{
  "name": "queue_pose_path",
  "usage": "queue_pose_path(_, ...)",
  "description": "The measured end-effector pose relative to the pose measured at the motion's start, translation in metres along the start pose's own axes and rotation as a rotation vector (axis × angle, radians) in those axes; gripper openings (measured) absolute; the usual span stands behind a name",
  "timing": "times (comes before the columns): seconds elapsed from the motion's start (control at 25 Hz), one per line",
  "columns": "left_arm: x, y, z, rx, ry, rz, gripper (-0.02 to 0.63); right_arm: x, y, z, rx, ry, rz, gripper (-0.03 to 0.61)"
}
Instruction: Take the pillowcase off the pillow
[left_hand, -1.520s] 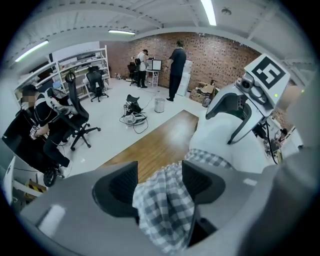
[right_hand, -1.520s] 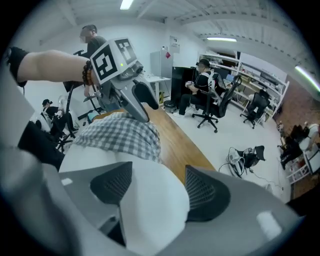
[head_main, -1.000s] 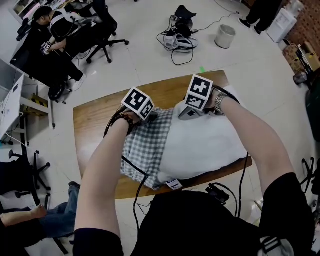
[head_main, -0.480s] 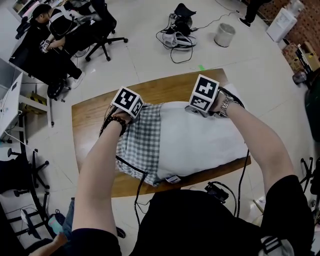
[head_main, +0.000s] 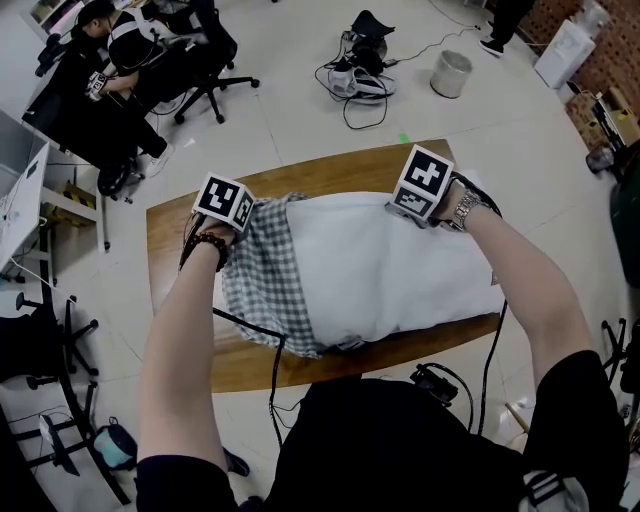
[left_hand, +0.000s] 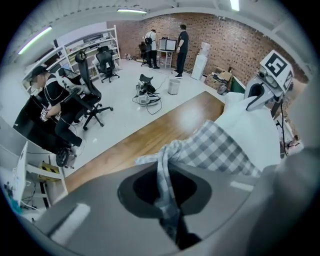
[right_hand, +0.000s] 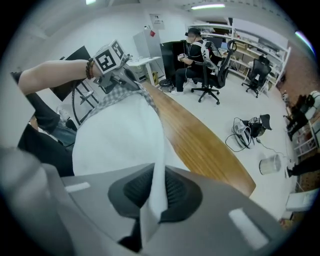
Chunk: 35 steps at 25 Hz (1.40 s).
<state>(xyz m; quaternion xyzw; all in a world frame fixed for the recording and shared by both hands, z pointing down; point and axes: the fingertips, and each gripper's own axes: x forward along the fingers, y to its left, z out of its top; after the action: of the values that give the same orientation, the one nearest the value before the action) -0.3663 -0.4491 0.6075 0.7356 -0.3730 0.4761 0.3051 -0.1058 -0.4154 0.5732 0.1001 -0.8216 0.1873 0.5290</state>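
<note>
Pillowcase (head_main: 262, 280) in left tongs (head_main: 252, 207), pillow (head_main: 390, 265) in right (head_main: 405, 211)

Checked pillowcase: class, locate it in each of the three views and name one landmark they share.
Head view: pillowcase left of centre, over the white pillow, at its left end.
Left gripper view: pillowcase centre, running into the left tool.
Right gripper view: pillowcase upper left, at the left tool.
Shared landmark: the wooden table.
</note>
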Motion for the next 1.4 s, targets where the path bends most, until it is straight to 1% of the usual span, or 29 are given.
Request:
queue_pose_path(0.24,-0.010,0.043,-0.033,-0.037,0.042,0.115,0.018,0.004,-0.017,-0.015,-0.012,0.041,-0.084,0.017)
queue_pose_path(0.32,-0.013,0.052,-0.040,-0.052,0.037,0.131,0.019,0.004,-0.024,-0.016,-0.020,0.041,-0.110,0.019)
queue_pose_path(0.4,-0.016,0.053,-0.039,-0.050,0.022,0.134,0.020,0.003,-0.027,-0.012,-0.038,0.020,-0.128,0.029)
queue_pose_path(0.44,-0.016,0.052,-0.038,-0.042,0.015,0.135,0.021,0.003,-0.027,-0.009,-0.050,0.007,-0.137,0.043)
queue_pose_path(0.52,-0.016,0.049,-0.034,-0.027,-0.007,0.141,0.029,0.002,-0.027,-0.001,-0.070,-0.024,-0.155,0.116)
queue_pose_path(0.56,-0.017,0.049,-0.033,-0.024,-0.023,0.148,0.045,0.001,-0.026,0.003,-0.074,-0.043,-0.163,0.151)
queue_pose_path(0.64,-0.020,0.049,-0.031,-0.023,-0.059,0.165,0.124,-0.004,-0.023,0.010,-0.077,-0.085,-0.183,0.200)
queue_pose_path(0.68,-0.023,0.048,-0.031,-0.024,-0.075,0.175,0.145,-0.008,-0.022,0.013,-0.079,-0.105,-0.194,0.218)
queue_pose_path(0.72,-0.026,0.046,-0.032,-0.030,-0.084,0.186,0.170,-0.012,-0.019,0.014,-0.083,-0.124,-0.204,0.223)
queue_pose_path(0.84,-0.039,0.029,-0.055,-0.086,-0.039,0.217,0.199,-0.019,-0.008,0.009,-0.093,-0.172,-0.216,0.230)
queue_pose_path(0.92,-0.043,0.018,-0.066,-0.102,-0.055,0.229,0.205,-0.024,0.006,0.007,-0.116,-0.201,-0.229,0.233)
queue_pose_path(1.0,-0.054,0.003,-0.094,-0.164,0.000,0.250,0.208,-0.029,0.025,0.003,-0.145,-0.231,-0.239,0.235)
queue_pose_path(1.08,-0.066,-0.015,-0.128,-0.244,0.084,0.283,0.209,-0.034,0.047,-0.004,-0.176,-0.255,-0.236,0.238)
queue_pose_path(1.12,-0.066,-0.023,-0.133,-0.255,0.068,0.288,0.210,-0.036,0.059,-0.009,-0.187,-0.261,-0.227,0.241)
queue_pose_path(1.16,-0.063,-0.029,-0.126,-0.234,-0.007,0.280,0.211,-0.038,0.072,-0.014,-0.197,-0.264,-0.214,0.252)
queue_pose_path(1.2,-0.056,-0.035,-0.113,-0.196,-0.112,0.261,0.212,-0.039,0.086,-0.020,-0.209,-0.268,-0.203,0.258)
queue_pose_path(1.24,-0.051,-0.042,-0.106,-0.168,-0.192,0.244,0.218,-0.038,0.099,-0.026,-0.225,-0.273,-0.197,0.264)
queue_pose_path(1.28,-0.049,-0.052,-0.108,-0.160,-0.229,0.236,0.221,-0.036,0.111,-0.032,-0.246,-0.280,-0.194,0.273)
queue_pose_path(1.4,-0.047,-0.085,-0.134,-0.171,-0.241,0.231,0.234,-0.027,0.145,-0.052,-0.314,-0.291,-0.198,0.284)
